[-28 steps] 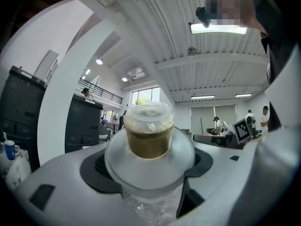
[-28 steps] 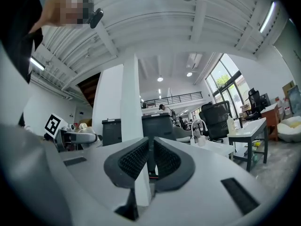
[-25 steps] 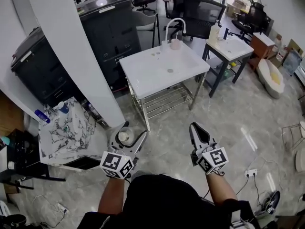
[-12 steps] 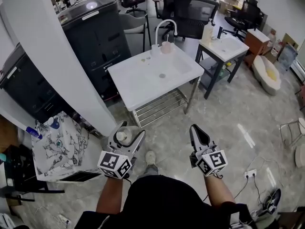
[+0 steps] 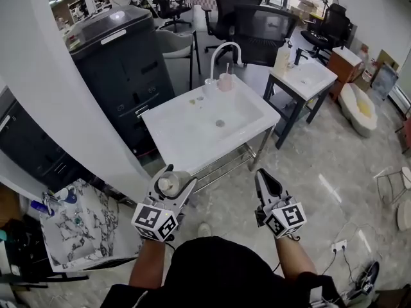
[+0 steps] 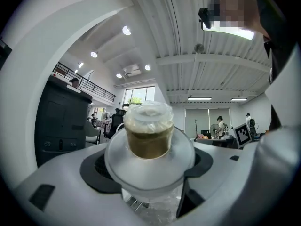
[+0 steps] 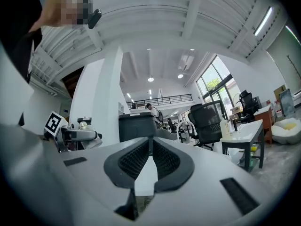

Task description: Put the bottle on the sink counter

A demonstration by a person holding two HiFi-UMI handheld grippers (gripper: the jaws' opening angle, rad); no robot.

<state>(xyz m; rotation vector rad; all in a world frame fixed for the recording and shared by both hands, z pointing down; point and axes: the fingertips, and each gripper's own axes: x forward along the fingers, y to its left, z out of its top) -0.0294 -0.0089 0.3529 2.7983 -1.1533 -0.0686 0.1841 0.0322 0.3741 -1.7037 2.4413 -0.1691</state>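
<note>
Left tongs (image 5: 180,178): clamped wide on a clear plastic bottle (image 6: 148,131) with a broad collar and film-wrapped cap; pads against its sides, cap pointing up.
Right tongs (image 5: 263,172): closed together, nothing between them; carried level beside the left.
Bottle position: in the left tongs, over the floor, short of the white rectangular sink counter (image 5: 182,135) and not touching it.
Counter condition: top mostly bare; white curved faucet (image 5: 226,46) and pink cup (image 5: 226,82) at the far edge.
Change over the last second: counter drawn closer and more central in the head view; marble-patterned side table (image 5: 76,231) slid off to the lower left; grip unchanged.
Meaning for the task: carry phase, judged well along; set-down not yet done.
Next requirement: further approach, then an upright landing on a bare part of the top.
</note>
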